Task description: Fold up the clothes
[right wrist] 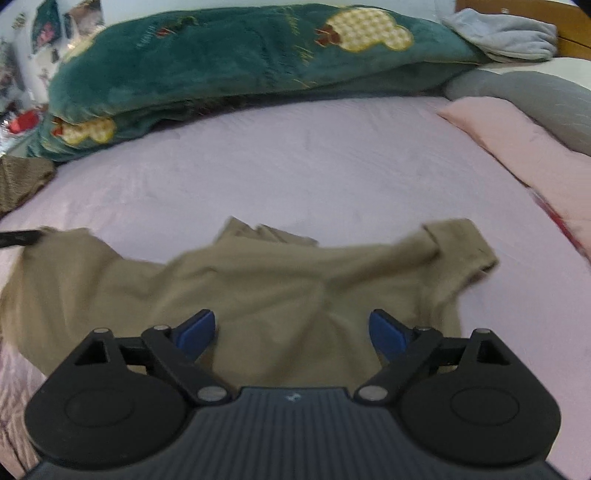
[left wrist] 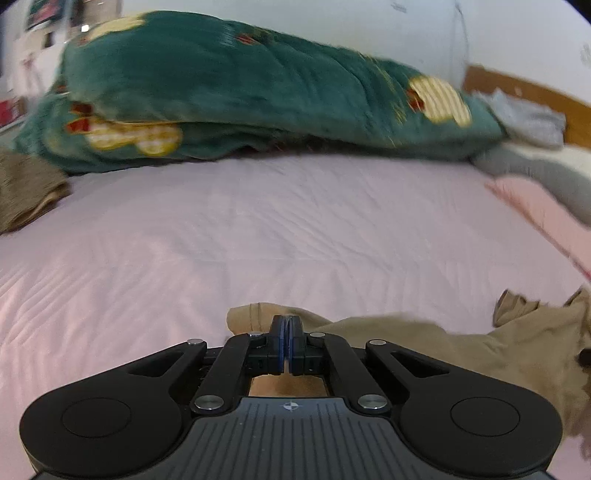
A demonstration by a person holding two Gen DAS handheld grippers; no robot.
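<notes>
A tan short-sleeved shirt (right wrist: 295,277) lies crumpled on the pink bed sheet (right wrist: 295,155), with one sleeve stretched out to the right. My right gripper (right wrist: 291,328) hovers over the shirt's near part, its blue pads spread wide with nothing pinched between them. In the left wrist view my left gripper (left wrist: 287,325) has its pads pressed together on a fold at the edge of the tan shirt (left wrist: 424,332), which trails off to the right. Its dark tip (right wrist: 22,238) shows at the shirt's far left corner in the right wrist view.
A thick green blanket (right wrist: 221,62) with yellow patches is heaped along the far side of the bed. A brown garment (right wrist: 18,181) lies at the left edge. A pink pillow (right wrist: 517,147), a grey pillow (right wrist: 535,103) and a grey garment (right wrist: 509,33) sit at the right.
</notes>
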